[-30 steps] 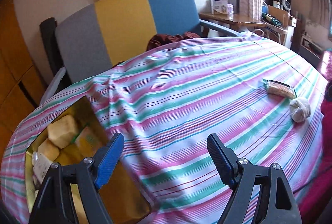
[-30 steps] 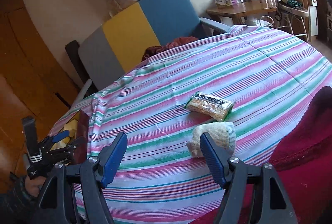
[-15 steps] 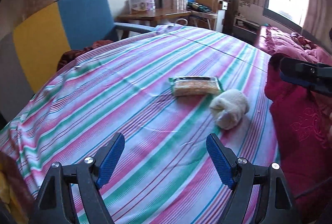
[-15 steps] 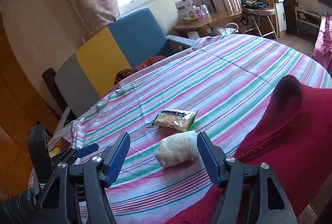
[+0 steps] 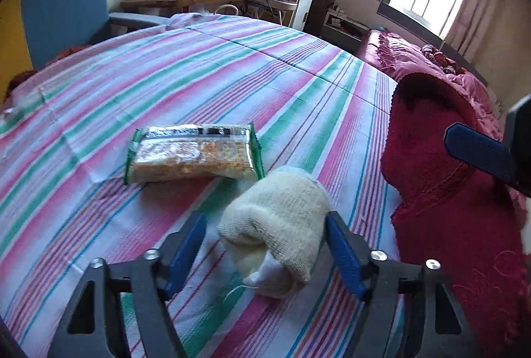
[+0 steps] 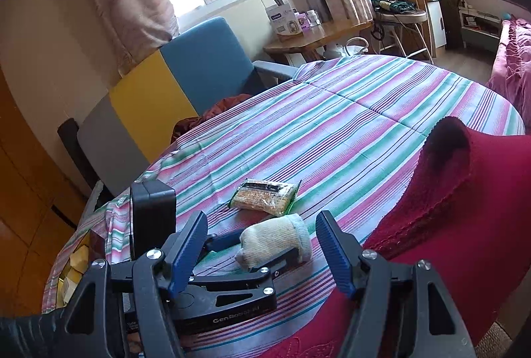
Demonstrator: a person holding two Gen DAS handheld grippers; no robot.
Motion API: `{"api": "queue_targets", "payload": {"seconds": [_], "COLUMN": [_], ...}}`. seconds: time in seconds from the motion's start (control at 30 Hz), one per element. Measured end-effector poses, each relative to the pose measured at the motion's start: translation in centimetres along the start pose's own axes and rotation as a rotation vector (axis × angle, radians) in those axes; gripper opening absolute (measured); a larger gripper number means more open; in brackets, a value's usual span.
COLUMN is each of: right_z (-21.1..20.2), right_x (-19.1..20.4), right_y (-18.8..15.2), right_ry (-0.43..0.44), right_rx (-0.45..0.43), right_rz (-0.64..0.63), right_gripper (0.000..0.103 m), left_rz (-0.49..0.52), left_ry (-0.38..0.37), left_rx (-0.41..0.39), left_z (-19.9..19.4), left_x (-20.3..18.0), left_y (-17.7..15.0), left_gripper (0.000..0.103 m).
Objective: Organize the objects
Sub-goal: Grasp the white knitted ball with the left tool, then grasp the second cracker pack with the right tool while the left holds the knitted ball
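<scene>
A cream rolled sock [image 5: 278, 225] lies on the striped tablecloth [image 5: 166, 82], just in front of a green-edged snack packet [image 5: 192, 155]. My left gripper [image 5: 265, 218] straddles the sock and its jaws are closing. The right pad touches the sock, while a small gap shows at the left pad. From the right wrist view the sock [image 6: 275, 237] sits between the left gripper's [image 6: 262, 245] fingers, with the packet [image 6: 264, 197] behind. My right gripper [image 6: 262, 220] hovers open just behind, holding nothing. One of its blue fingers [image 5: 478, 149] shows at the right edge.
A dark red blanket [image 6: 464, 192] covers the table's right side beside the sock. A box of yellow packets [image 6: 74, 271] sits low at the left, past the cloth's edge. A grey, yellow and blue chair [image 6: 186, 76] and a wooden side table [image 6: 315, 36] stand behind.
My left gripper swung right from the box of yellow packets across the table to the sock, dipped down, and its jaws narrowed around it. The right gripper hardly moved.
</scene>
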State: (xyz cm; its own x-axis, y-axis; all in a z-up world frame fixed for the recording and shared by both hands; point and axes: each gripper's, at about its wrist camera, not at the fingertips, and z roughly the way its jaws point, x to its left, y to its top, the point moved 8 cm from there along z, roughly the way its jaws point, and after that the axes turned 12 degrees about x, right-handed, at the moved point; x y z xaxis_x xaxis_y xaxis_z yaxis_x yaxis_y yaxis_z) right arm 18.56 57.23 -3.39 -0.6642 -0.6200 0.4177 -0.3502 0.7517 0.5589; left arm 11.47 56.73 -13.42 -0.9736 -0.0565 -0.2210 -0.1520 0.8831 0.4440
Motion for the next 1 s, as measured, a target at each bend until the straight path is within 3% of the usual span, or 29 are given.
{"api": "queue_targets", "payload": {"seconds": [0.13,0.27,0.4,0.5,0.6,0.73,0.8,1.0], "right_z": [0.5,1.4,3.8,7.1,11.2,15.7,17.1,19.6], "right_x": [0.1,0.9,2.7,4.1,5.3,5.3,4.9,4.0], "right_y": [0.0,0.3,1.8,2.8,3.4,4.0,3.9,3.5], "right_ry": [-0.01,0.0,0.003,-0.078,-0.16,-0.305,-0.329,-0.386], "right_rx": [0.03,0.124,0.312,0.437,0.531,0.607,0.658,0.702], "right_rz": [-0.015,-0.05,-0.12,-0.234,-0.365,-0.524,-0.555,-0.543], "right_gripper": [0.069,0.069,0.069,0.069,0.069,0.07,0.07,0.07], "left_rz": [-0.012,-0.149,-0.323,-0.438,-0.482,-0.461,-0.473,-0.476], "left_ry": [0.034,0.112,0.274,0.33,0.327,0.342,0.326,0.305], "left_rx": [-0.046,-0.073,-0.078,-0.114,-0.13,-0.147,-0.149,-0.149], "left_z": [-2.0,-5.5,-8.8,-11.3,-12.3,-12.1,-11.7,-11.5], "left_x": [0.5,5.2,11.4,14.7,15.7,14.9,14.9,14.9], "left_y": [-1.2,-4.9,-10.4,-14.6,-16.4,-16.7,-16.4,-16.3], "left_gripper": [0.055,0.055,0.055,0.055,0.055,0.055,0.055,0.055]}}
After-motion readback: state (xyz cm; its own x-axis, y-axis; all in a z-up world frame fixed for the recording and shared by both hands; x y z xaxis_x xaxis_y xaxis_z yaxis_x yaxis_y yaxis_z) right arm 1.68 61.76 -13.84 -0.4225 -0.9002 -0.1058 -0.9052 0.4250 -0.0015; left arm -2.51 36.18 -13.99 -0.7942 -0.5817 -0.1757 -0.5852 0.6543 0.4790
